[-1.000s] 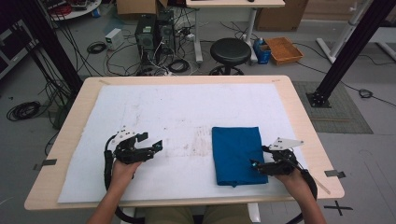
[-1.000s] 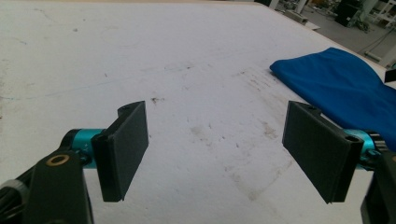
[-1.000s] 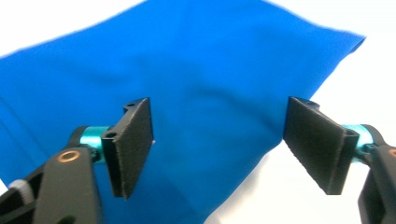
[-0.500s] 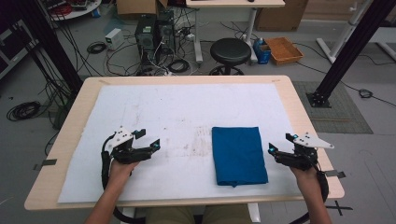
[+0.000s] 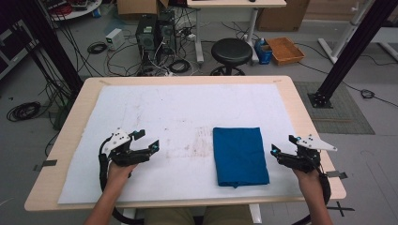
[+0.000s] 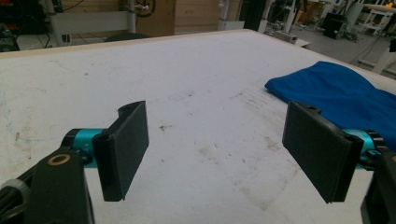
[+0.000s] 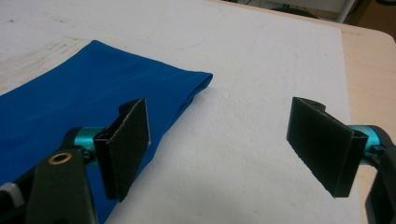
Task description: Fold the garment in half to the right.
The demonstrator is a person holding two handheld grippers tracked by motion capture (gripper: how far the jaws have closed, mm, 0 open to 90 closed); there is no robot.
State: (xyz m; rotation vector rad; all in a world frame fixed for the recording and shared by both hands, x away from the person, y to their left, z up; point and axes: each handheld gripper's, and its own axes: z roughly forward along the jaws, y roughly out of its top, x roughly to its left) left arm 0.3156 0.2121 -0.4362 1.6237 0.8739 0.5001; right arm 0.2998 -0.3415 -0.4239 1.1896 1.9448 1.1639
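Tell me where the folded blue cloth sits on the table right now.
In the high view the folded blue cloth lies flat on the white sheet, right of centre toward the person's edge, beside the open right claw, not touching it.

A wooden tabletop (image 5: 305,117) carries a white sheet (image 5: 164,112) that covers most of it; the sheet is smudged with dark marks near its middle. A folded blue cloth (image 5: 240,155) lies flat on the sheet, right of centre and toward the near edge.

On the floor beyond the tabletop stands a black round stool (image 5: 231,50). Left of the stool are two dark computer towers (image 5: 155,32) amid tangled cables, with a small white box (image 5: 114,37) further left. Right of the stool sit a blue container (image 5: 264,50) and, just beside it, an orange tray (image 5: 285,49). A coiled cable (image 5: 21,111) lies on the floor at the left.
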